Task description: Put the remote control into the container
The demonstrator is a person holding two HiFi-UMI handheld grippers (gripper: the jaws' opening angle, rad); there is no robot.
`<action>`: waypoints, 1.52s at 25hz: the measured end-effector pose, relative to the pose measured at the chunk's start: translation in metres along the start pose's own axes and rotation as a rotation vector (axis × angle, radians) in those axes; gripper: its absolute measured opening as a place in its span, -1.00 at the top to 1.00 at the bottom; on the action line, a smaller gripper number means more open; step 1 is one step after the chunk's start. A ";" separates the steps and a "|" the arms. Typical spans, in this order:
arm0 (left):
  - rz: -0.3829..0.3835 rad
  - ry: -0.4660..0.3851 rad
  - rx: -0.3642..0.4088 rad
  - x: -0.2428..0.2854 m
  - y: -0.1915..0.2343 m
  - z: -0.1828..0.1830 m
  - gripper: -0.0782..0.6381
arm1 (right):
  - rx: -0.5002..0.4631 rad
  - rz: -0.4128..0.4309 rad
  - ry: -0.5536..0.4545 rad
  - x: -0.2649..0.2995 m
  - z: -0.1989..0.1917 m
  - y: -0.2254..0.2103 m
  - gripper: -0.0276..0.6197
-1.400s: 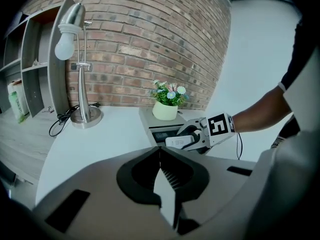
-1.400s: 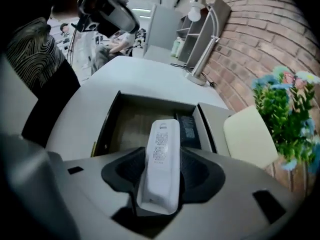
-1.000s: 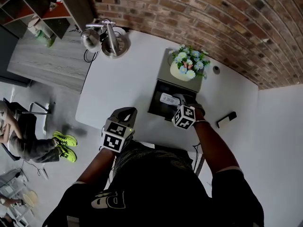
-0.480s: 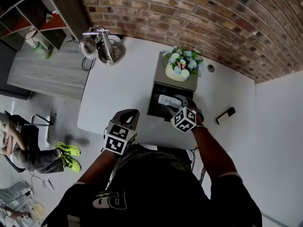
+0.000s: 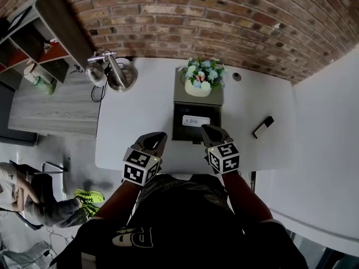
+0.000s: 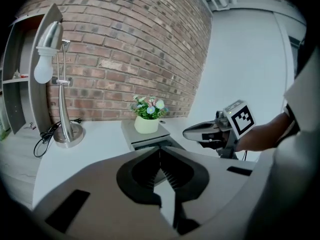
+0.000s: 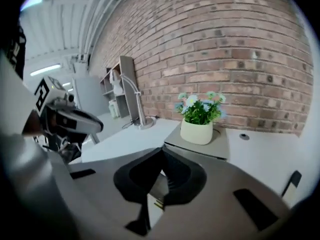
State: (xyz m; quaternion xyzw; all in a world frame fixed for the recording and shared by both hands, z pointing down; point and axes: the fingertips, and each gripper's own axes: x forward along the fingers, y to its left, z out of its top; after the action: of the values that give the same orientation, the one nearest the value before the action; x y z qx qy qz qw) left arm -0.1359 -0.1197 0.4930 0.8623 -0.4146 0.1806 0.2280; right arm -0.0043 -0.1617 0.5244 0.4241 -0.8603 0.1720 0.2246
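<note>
Remote (image 5: 193, 120) lies in container (image 5: 179, 132). Left gripper (image 5: 156, 137) jaws together, empty. Right gripper (image 5: 208, 130) jaws closing together on nothing. Risk: a stray swing could clip the flowerpot (image 5: 198, 87) just behind or nudge the container.

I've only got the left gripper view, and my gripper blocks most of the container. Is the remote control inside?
Observer: Yes, the head view shows the remote control lying inside the container.
Operator: Is my other side carrying anything?
Observer: No, the right gripper, in its own view, has its jaws closing shut on nothing.
Operator: Anything right of the container?
Observer: A small black object lies on the table, apart from it.
</note>
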 end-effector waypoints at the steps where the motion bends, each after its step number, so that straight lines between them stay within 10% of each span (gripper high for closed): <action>1: -0.012 -0.003 0.012 -0.001 -0.002 0.002 0.76 | 0.051 -0.008 -0.020 -0.011 0.003 0.001 0.89; 16: -0.167 0.032 0.147 0.001 -0.033 0.005 0.76 | 0.295 -0.164 -0.099 -0.093 -0.031 0.015 0.89; 38: -0.209 0.086 0.193 0.028 -0.064 0.002 0.76 | 0.311 -0.186 -0.093 -0.102 -0.041 -0.006 0.89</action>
State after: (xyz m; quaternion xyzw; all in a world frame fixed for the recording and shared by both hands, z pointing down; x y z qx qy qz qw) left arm -0.0683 -0.1036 0.4903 0.9100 -0.2934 0.2317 0.1792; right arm 0.0657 -0.0790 0.5056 0.5389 -0.7899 0.2618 0.1309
